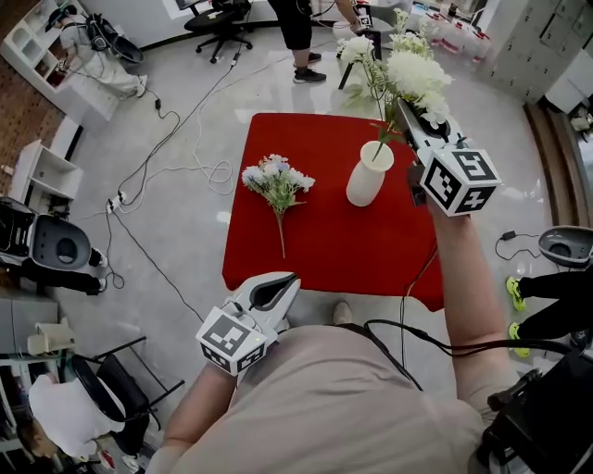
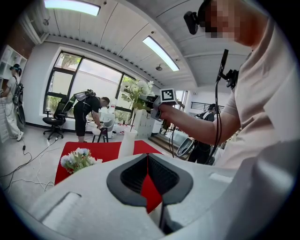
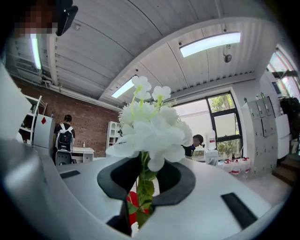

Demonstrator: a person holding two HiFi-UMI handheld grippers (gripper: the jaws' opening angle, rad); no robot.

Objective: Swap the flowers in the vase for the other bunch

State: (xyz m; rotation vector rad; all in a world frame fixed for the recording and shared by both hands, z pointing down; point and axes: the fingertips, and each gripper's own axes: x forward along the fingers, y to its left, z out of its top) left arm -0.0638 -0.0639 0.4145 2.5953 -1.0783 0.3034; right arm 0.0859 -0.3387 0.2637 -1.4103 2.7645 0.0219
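A white vase [image 1: 369, 174] [image 2: 126, 143] stands on the red table [image 1: 315, 241] [image 2: 108, 149]. My right gripper [image 1: 403, 109] [image 3: 140, 185] is shut on the green stems of the white flowers [image 1: 417, 74] [image 3: 150, 126] and holds them above the vase. One stem end reaches down to the vase mouth. The other bunch [image 1: 276, 180] [image 2: 77, 158], pale blue and white, lies flat on the table left of the vase. My left gripper [image 1: 278, 289] [image 2: 147, 157] is shut and empty, near my body at the table's front edge.
Cables [image 1: 176, 153] run across the grey floor left of the table. A person [image 1: 301, 37] stands beyond the far edge beside an office chair [image 1: 222, 23]. White shelves [image 1: 42, 171] are at the left. Someone's legs and shoes [image 1: 519, 305] are at the right.
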